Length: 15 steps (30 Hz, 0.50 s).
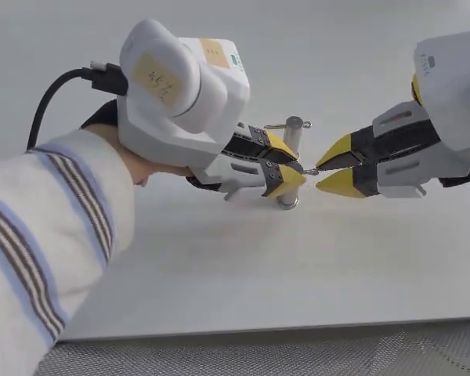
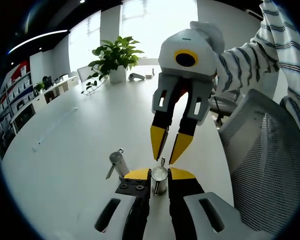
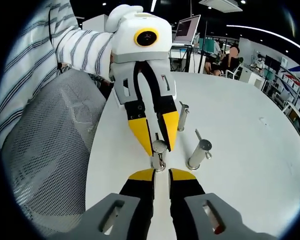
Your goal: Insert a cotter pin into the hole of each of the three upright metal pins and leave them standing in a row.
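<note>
Left gripper (image 1: 291,165) clamps upright metal pin (image 2: 159,181) on white table (image 1: 219,266). Right gripper (image 1: 319,174) jaws narrowly parted, apparently empty, tips just beside cotter pin (image 3: 160,161), seemingly part-way into pin's hole. Best approach: brace pin firmly, press cotter straight along hole, no sideways load.

Can pass freely over the bare white table (image 1: 219,266) toward the near edge and out to either side. Blocked at the centre by a short upright silver metal pin (image 1: 287,200) clamped in the left gripper (image 1: 294,164), with the right gripper (image 1: 319,175) tip to tip just beside. Hemmed in behind by a second silver pin (image 3: 200,152) and a third silver pin (image 3: 182,116), narrow gaps between. Bounded at the near edge by a grey mesh chair (image 3: 55,150).
</note>
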{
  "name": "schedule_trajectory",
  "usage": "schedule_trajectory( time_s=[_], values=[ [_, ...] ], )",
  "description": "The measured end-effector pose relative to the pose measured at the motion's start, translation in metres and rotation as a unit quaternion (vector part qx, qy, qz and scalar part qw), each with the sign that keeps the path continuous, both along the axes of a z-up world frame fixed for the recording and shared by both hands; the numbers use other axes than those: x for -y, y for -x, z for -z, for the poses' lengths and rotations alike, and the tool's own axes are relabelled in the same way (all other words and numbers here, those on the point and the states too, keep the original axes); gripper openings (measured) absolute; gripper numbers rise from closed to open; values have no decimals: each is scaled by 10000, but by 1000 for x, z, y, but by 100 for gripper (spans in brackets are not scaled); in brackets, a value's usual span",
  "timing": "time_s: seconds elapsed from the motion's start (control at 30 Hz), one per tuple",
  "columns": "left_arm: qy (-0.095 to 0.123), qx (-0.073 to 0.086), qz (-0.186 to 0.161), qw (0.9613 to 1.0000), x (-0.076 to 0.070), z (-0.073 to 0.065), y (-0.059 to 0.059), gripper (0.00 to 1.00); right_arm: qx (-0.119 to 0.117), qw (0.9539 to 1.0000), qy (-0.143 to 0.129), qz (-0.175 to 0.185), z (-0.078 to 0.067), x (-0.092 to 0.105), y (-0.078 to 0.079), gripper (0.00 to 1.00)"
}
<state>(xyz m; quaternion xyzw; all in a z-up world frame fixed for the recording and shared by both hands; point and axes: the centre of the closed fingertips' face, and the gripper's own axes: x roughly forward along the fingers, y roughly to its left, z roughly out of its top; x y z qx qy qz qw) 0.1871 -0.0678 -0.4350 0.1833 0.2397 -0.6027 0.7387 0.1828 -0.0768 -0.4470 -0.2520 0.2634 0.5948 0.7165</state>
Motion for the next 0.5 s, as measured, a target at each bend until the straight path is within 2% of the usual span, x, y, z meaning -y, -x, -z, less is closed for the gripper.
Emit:
schedule_trajectory(
  time_s=[0.27, 0.5],
  values=[
    [-27, 19, -3, 10000, 1, -1, 2, 9, -55, 9999, -148, 69, -4, -5, 0, 0],
    [-42, 18, -6, 10000, 0, -1, 2, 9, 41, 9999, -107, -29, -7, -14, 3, 0]
  ],
)
